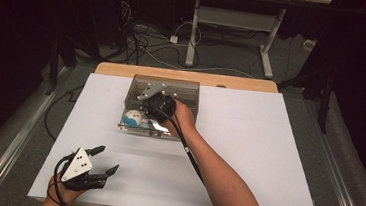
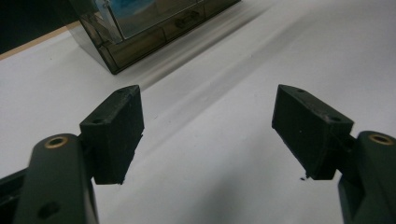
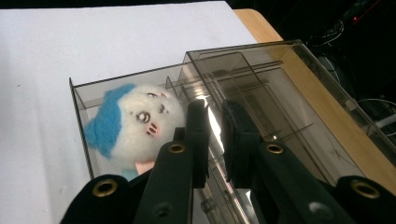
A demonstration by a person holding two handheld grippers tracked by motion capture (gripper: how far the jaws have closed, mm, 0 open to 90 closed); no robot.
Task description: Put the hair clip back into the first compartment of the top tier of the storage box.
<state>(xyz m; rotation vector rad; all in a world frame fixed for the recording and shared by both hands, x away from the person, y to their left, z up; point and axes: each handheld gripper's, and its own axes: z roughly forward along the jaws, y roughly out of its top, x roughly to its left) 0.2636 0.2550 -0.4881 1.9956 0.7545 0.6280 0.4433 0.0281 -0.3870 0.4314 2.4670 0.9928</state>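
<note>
plush toy (image 3: pixel 133 123) in pulled-out drawer (image 3: pixel 79 100) of smoky box (image 1: pixel 188 89); right gripper (image 3: pixel 215 109) nearly clenched, left gripper (image 2: pixel 208 123) released.

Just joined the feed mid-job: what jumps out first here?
A white-and-blue plush toy lies in the pulled-out drawer of a smoky clear plastic box at the far middle of the white table. The right hand-held gripper sits over that drawer, jaws nearly together. The left hand-held gripper rests open at the near left edge.

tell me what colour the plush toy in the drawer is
The plush toy is white with blue ear patches and pink cheeks, clearest in the right gripper view.
</note>
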